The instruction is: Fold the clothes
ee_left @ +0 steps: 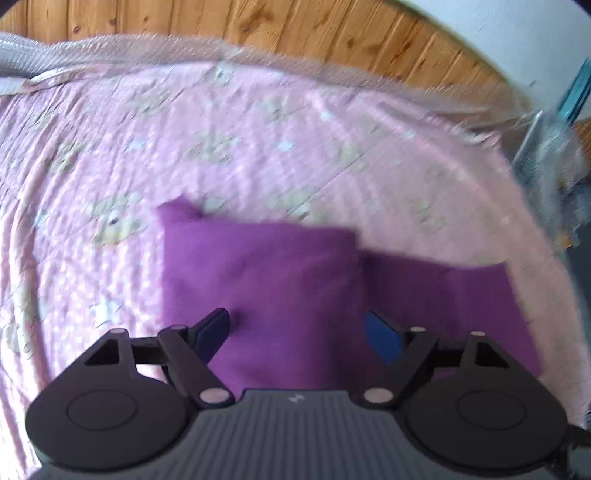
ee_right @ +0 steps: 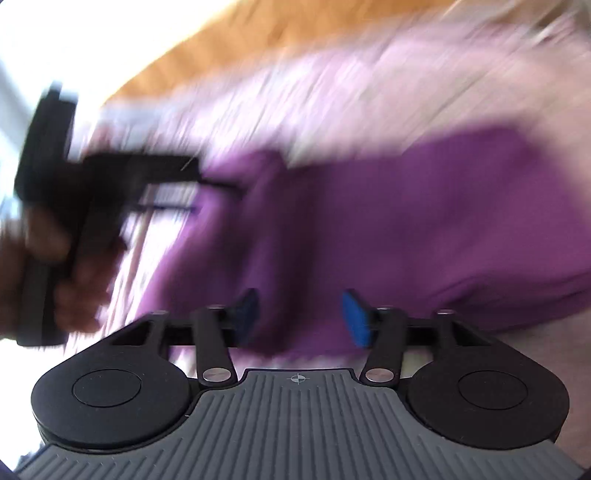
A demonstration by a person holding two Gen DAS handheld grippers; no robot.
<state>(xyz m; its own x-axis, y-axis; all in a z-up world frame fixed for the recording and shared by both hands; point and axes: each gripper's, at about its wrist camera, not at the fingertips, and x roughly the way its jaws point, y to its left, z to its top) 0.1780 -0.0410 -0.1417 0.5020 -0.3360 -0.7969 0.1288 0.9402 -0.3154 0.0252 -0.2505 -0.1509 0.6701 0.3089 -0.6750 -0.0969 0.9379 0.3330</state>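
Observation:
A purple garment (ee_left: 266,280) lies folded on a pink patterned bedspread (ee_left: 221,147). A second, lower layer of it sticks out to the right (ee_left: 461,295). My left gripper (ee_left: 297,330) is open and empty, hovering above the garment's near part. In the right wrist view, which is heavily blurred, the same purple garment (ee_right: 388,221) fills the middle. My right gripper (ee_right: 299,317) is open and empty just above its near edge. The left gripper body (ee_right: 74,184), held by a hand, shows at the left of that view.
The bed sits on a wooden floor (ee_left: 332,33). A clear plastic sheet (ee_left: 369,79) edges the far side of the bedspread. Clutter in plastic stands at the right (ee_left: 546,147).

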